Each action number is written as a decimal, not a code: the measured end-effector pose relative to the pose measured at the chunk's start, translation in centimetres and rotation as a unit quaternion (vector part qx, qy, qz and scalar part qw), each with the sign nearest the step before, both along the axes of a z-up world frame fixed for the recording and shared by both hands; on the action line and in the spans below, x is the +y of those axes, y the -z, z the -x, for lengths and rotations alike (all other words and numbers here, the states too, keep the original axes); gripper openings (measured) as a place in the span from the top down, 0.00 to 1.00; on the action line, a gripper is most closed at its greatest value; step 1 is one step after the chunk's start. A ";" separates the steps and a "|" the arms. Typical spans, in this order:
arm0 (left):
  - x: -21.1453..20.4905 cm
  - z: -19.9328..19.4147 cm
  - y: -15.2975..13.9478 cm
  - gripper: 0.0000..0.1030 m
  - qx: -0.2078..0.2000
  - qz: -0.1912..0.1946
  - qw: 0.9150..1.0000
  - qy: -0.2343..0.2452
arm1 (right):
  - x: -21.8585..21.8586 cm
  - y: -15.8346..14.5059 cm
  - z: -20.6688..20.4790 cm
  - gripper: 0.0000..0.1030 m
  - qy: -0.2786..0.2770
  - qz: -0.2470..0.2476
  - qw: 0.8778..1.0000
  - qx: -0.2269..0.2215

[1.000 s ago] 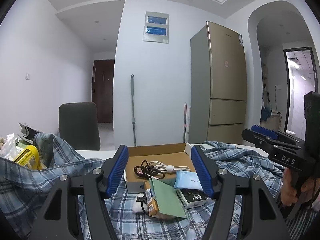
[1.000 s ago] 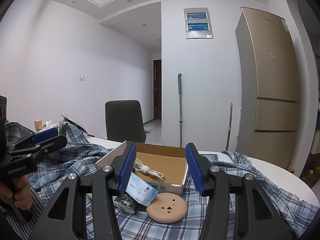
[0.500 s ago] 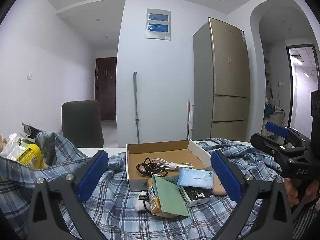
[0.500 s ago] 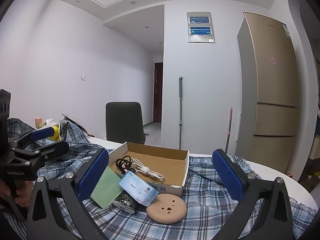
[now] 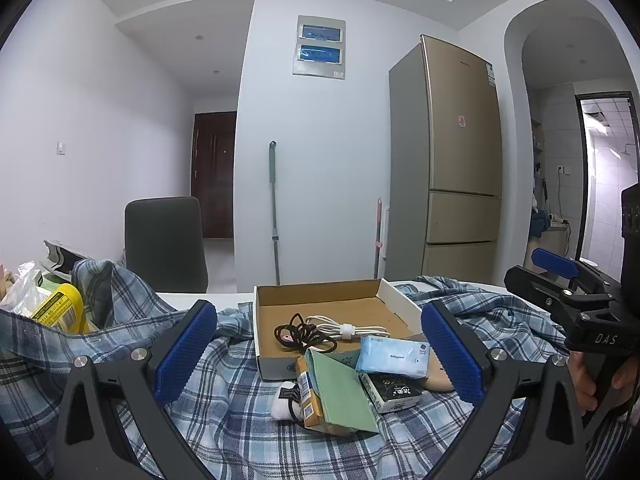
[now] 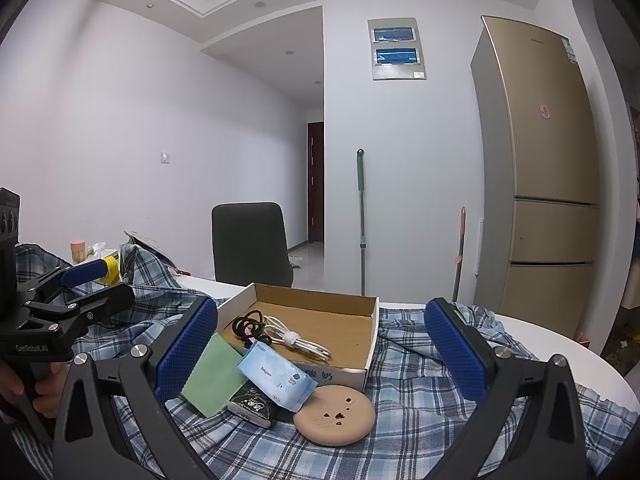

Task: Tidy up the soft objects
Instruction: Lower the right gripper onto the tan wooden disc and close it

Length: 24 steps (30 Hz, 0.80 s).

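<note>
An open cardboard box [image 5: 396, 304] [image 6: 372, 332] sits on a blue plaid cloth [image 5: 224, 432] [image 6: 408, 432]. Inside lie black hair ties [image 5: 298, 334] [image 6: 246, 326] and a coiled white cable [image 5: 352, 330] [image 6: 296, 340]. In front of the box are a blue tissue pack [image 5: 394, 356] [image 6: 274, 374], a green cloth [image 5: 340, 396] [image 6: 212, 380], a black packet [image 5: 394, 394] [image 6: 252, 402], a tan round pad [image 6: 334, 414] and a small white item [image 5: 284, 402]. My left gripper [image 5: 320, 354] and right gripper [image 6: 320, 350] are both open and empty, held short of the pile.
A yellow bottle [image 5: 60, 308] and bags sit at the left on the table. A dark chair [image 5: 164, 236] stands behind the table. A fridge [image 5: 460, 160] and a mop [image 5: 274, 208] stand by the far wall. The white table edge [image 6: 560, 340] curves at the right.
Both grippers have opened wide from a narrower gap. Both views shifted slightly; the objects have not moved.
</note>
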<state>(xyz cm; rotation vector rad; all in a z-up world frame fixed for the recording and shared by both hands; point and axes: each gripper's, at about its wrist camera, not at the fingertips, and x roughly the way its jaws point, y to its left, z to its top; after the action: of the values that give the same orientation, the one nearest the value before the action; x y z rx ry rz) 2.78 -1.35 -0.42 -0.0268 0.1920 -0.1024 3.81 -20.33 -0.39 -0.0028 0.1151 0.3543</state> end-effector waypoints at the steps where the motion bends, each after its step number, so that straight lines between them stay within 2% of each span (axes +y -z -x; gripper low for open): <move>1: -0.1 -0.1 0.0 0.00 0.004 -0.001 1.000 0.002 | 0.0 0.0 0.0 0.00 0.000 0.000 1.000 0.002; 7: -0.3 -0.8 0.1 0.00 0.031 -0.003 0.999 0.012 | -0.2 0.1 -0.7 0.00 -0.001 -0.005 1.000 0.021; 11: -0.1 -2.3 0.7 0.00 0.076 0.000 0.997 0.011 | 0.0 0.1 -2.5 0.00 -0.010 0.006 0.996 0.085; 14: 0.3 -3.2 1.2 0.00 0.100 0.010 0.995 0.013 | 0.3 0.5 -4.8 0.02 -0.015 0.021 0.988 0.150; 16: 0.4 -3.8 1.6 0.00 0.117 0.013 0.993 0.011 | 1.0 1.1 -6.6 0.03 -0.025 0.054 0.978 0.199; 19: 0.6 -5.0 2.3 0.00 0.154 0.022 0.988 0.016 | 2.0 3.1 -9.4 0.09 -0.049 0.105 0.951 0.286; 24: 0.7 -5.9 3.0 0.00 0.184 0.026 0.983 0.014 | 2.5 6.2 -11.7 0.13 -0.052 0.127 0.924 0.357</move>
<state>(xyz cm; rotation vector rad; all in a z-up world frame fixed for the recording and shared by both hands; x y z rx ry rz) 8.68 -0.69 -3.47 -0.0951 0.5590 -0.1308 15.46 -17.86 -6.61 -0.1375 0.8880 0.4319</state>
